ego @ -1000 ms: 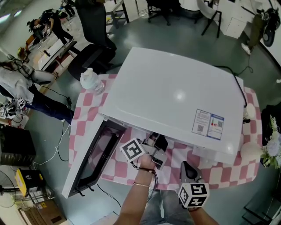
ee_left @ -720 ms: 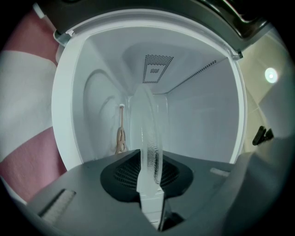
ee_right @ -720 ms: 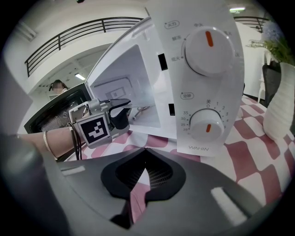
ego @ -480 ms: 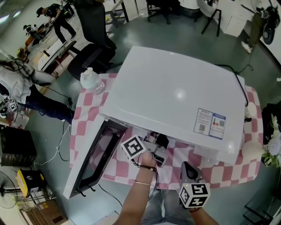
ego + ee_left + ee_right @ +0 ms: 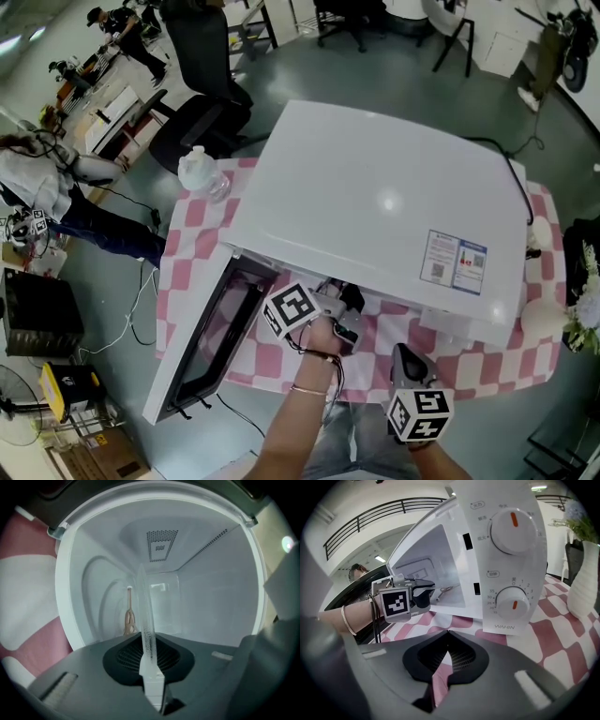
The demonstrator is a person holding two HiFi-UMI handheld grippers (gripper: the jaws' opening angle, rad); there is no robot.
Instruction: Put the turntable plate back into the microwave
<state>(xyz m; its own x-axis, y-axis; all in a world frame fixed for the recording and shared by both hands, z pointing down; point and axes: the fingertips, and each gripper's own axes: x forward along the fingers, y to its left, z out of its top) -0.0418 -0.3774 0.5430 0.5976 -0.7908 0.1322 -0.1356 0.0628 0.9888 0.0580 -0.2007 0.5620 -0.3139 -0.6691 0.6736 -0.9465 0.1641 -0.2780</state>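
The white microwave stands on the checked cloth with its door swung open to the left. My left gripper reaches into the cavity mouth. Its jaws have just been closing and are shut on the clear glass turntable plate, seen edge-on between the pads. Beyond the plate, the cavity's recessed round floor and a tan drive hub show at the left of the left gripper view. My right gripper hangs shut and empty in front of the control panel.
A water bottle stands on the table's far left corner. A white vase with flowers stands right of the microwave. The table's front edge is close to my hands. People and chairs are on the floor at the far left.
The marker cube on my left gripper has tilted a little at the microwave's mouth. My right gripper has stayed where it was.
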